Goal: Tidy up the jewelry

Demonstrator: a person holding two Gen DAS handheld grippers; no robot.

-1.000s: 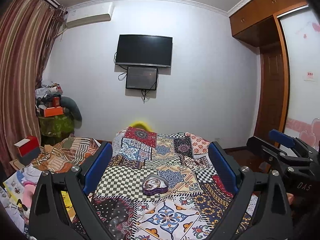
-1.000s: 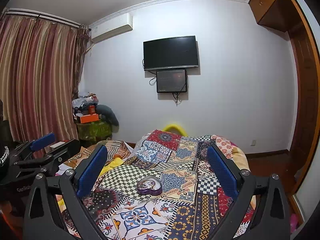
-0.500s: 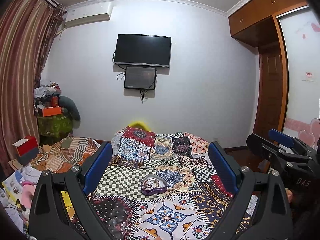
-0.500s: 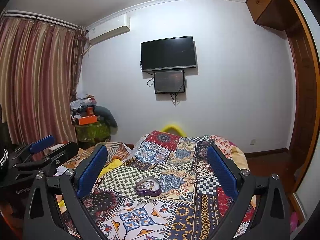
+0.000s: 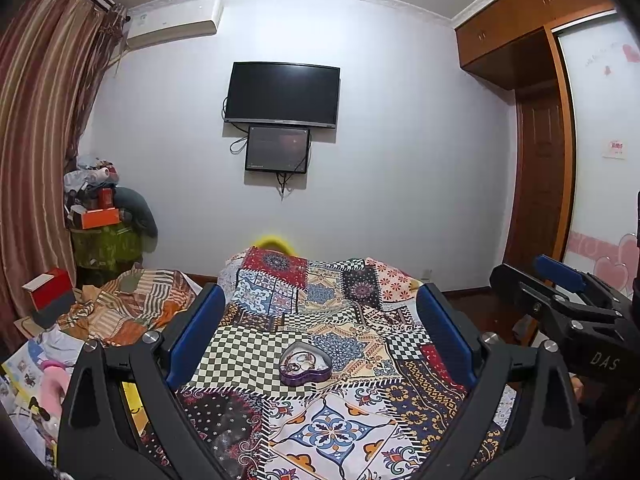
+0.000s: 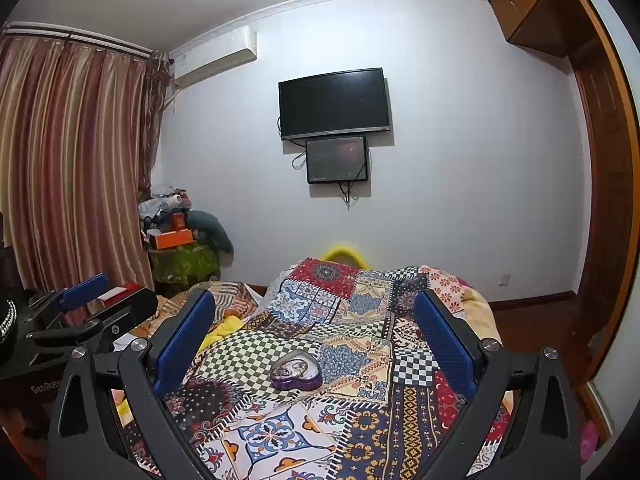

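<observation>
Heart-shaped tin (image 5: pixel 305 367) on quilt (image 5: pixel 332 432) mid-bed, jewelry (image 5: pixel 299 362) inside. Television (image 5: pixel 282 96) on wall behind bed, small screen (image 5: pixel 277 149) beneath. Curtain (image 5: pixel 36 128) left, wardrobe (image 5: pixel 532 32) right.

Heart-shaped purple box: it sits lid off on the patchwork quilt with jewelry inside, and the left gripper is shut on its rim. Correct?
Not quite. The heart-shaped purple box does sit lid off on the patchwork quilt with jewelry inside, but the left gripper is open and well short of it, holding nothing. The left wrist view shows this.
</observation>
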